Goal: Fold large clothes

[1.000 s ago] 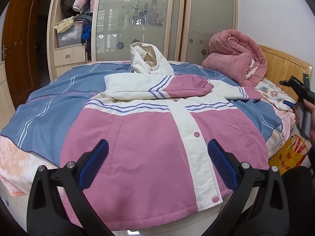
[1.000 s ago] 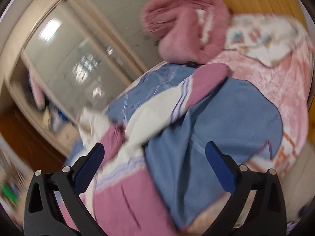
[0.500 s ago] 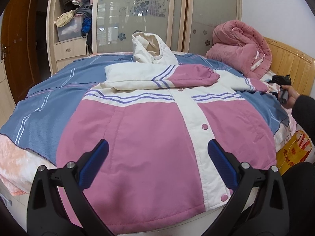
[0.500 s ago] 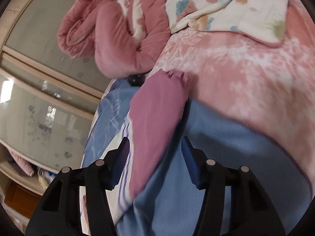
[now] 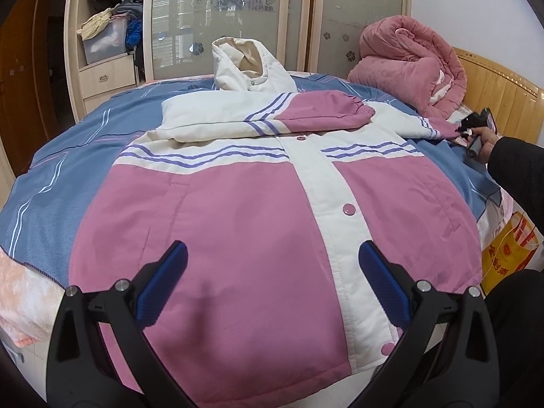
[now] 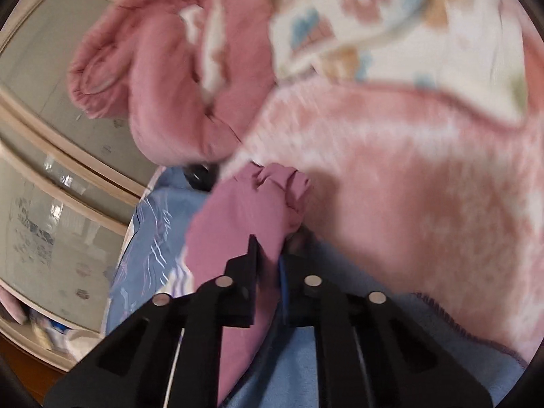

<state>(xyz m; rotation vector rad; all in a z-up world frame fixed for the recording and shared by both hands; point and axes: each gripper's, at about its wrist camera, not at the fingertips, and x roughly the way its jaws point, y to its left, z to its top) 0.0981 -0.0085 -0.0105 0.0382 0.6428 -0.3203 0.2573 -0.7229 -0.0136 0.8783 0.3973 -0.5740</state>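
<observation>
A pink and white hooded jacket (image 5: 238,204) lies face up on the bed, its left sleeve (image 5: 272,115) folded across the chest. My left gripper (image 5: 268,265) is open and empty above the jacket's hem. My right gripper (image 6: 268,255) is shut on the pink cuff of the right sleeve (image 6: 251,210); it also shows in the left wrist view (image 5: 476,129), at the sleeve's end at the bed's right side.
A blue striped blanket (image 5: 68,156) covers the bed. A rolled pink quilt (image 5: 408,64) and a floral pillow (image 6: 391,34) lie by the wooden headboard (image 5: 503,91). A wardrobe (image 5: 238,17) stands behind. A yellow bag (image 5: 510,255) sits at the right.
My right gripper moved in on the right sleeve's cuff and shut on it. My left gripper came closer over the jacket's lower part and stayed open.
</observation>
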